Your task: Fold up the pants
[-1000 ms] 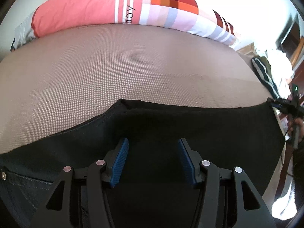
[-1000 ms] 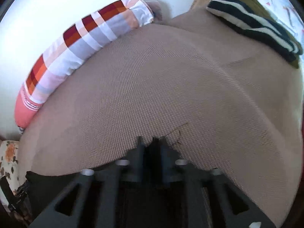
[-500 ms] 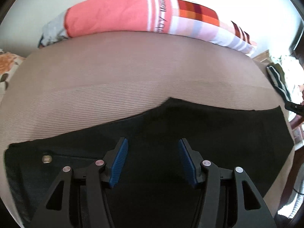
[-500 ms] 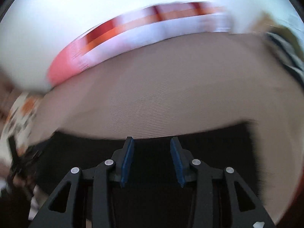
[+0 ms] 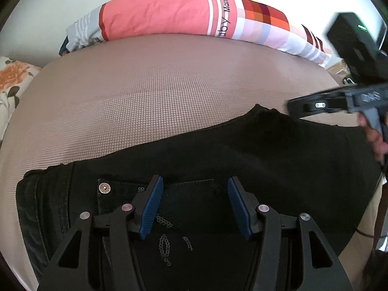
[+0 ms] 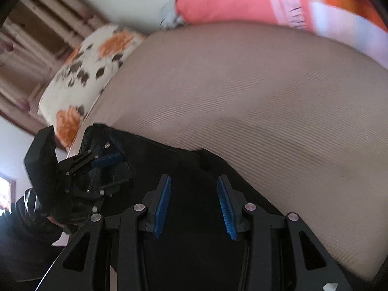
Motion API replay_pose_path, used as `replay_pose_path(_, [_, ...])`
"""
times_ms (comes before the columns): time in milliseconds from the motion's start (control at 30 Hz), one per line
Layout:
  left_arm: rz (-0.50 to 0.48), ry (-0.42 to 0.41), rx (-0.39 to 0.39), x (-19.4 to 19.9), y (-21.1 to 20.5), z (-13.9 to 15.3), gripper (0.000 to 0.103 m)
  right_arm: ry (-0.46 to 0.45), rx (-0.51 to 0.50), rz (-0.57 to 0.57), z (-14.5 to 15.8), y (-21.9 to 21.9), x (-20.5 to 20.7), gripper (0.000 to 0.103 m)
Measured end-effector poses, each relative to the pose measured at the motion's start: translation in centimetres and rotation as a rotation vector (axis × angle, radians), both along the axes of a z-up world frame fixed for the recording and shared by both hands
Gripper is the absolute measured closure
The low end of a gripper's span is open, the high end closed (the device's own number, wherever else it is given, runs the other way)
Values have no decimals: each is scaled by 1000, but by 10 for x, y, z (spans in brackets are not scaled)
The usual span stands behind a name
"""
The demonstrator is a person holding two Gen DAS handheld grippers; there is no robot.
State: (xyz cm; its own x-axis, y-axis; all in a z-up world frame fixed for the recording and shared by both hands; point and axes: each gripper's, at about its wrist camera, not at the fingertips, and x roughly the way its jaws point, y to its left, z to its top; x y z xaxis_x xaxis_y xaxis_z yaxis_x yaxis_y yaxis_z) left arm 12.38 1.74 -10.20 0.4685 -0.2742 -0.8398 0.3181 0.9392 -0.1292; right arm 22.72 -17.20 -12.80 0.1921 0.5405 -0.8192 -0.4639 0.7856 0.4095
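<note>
Both my left gripper (image 5: 192,203) and right gripper (image 6: 194,208) hang part-open and empty above the black pants (image 5: 242,160), so I think one fold is laid, and next I must probably grasp an edge to fold again.

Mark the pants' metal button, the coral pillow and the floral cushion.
metal button (image 5: 104,188): left wrist view, button face.
coral pillow (image 5: 155,12): left wrist view, plain coral panel.
floral cushion (image 6: 97,58): right wrist view, white top face.

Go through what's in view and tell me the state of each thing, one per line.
black pants: lying flat on the bed, folded over, back pocket and rivet facing up
left gripper: open above the pocket, nothing between its pads
right gripper: open over the pants, holding nothing
long pink pillow: lying along the wall
floral pillow: lying at the bed's end
bed cover: smooth
</note>
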Motion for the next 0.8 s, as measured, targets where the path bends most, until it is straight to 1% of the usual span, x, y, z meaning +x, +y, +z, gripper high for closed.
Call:
replay_pose_path(67, [-1,0,-17,0,3,0,47,34,-12,37,-10,12,10,64])
replay_pose_path(133, [-3,6,-25,1,4,1,46,43,-53,63,-18,21,17,65])
replay_pose_path(200, [-4,13,-33,1,5,1,46,67,-52,87,-25,25,20,65])
replay_pose_path(233, [1,9,-41,2,6,1,46,84,-42,97,-28,26,21,67])
replay_pose_path(267, [2,12,-43,3,6,1,46,92,-24,101,-28,26,20,79])
replay_pose_path(300, [1,14,-41,3,5,1,46,72,-23,88,-25,27,19,92])
replay_pose_path(400, [5,16,-34,4,4,0,46,-11,6,17,-16,20,14,96])
replay_pose_path(533, [-9,-6,7,3,-2,-2,46,-65,-68,-27,-31,27,16,96])
replay_pose_path(567, [-13,-10,13,3,-3,-3,46,-87,-77,-27,-32,28,17,96])
replay_pose_path(633, [-16,-14,22,2,-5,-3,46,-94,-73,-53,-32,25,17,94])
replay_pose_path(667, [-17,-15,23,3,-5,-3,46,-98,-75,-55,-31,24,16,92])
replay_pose_path(700, [-14,-13,22,3,-5,-3,46,-108,-79,-59,-28,23,14,83])
replay_pose_path(733, [-6,-8,14,4,-4,-2,46,-134,-87,-81,-22,21,10,77])
replay_pose_path(767, [7,0,0,4,-3,1,46,-159,-87,-107,-14,15,4,73])
replay_pose_path(800, [15,6,-15,3,-2,3,46,-173,-80,-128,-8,10,0,73])
